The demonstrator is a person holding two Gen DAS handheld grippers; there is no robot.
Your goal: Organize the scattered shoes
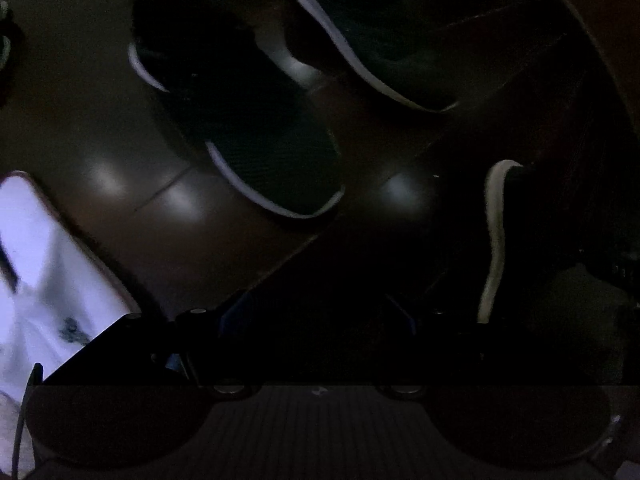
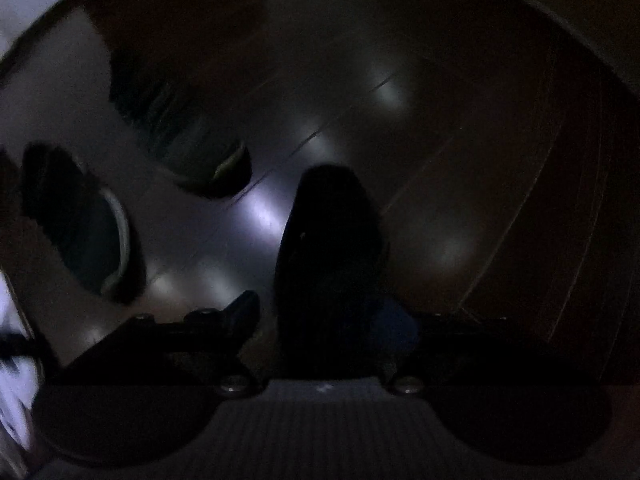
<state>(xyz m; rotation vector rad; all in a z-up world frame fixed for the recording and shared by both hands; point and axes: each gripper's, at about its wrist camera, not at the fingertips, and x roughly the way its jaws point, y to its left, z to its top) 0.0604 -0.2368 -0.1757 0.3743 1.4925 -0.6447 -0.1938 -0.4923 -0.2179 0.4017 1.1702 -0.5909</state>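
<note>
Both views are very dark, and much is lost in shadow. No box, rack or other holder shows; the shoes lie loose on a glossy floor (image 1: pixel 120 128) that catches pale glints.

In the left wrist view, two dark shoes with light sole edges lie side by side, apart. One sits at centre (image 1: pixel 248 132), running from upper left to lower right; the other (image 1: pixel 372 36) is at top centre, its upper end cut off by the frame. A third shoe (image 1: pixel 496 236) at right centre shows only a pale sole edge — the rest is black. A bright white shape (image 1: pixel 44 272) fills the lower left; what it is I cannot tell. The left tool (image 1: pixel 320 320) is nearly invisible at bottom centre, so whether its fingers are apart or together cannot be told.

The right wrist view shows what the left does not: a black shoe (image 2: pixel 332 256) standing up from the bottom centre, between the fingers of the right tool (image 2: pixel 328 320), which look clamped on it. One finger (image 2: pixel 240 312) shows left of the shoe; the other is lost in shadow. A blurred dark shoe (image 2: pixel 188 140) lies at upper left and another (image 2: pixel 88 224) at the left edge.
</note>
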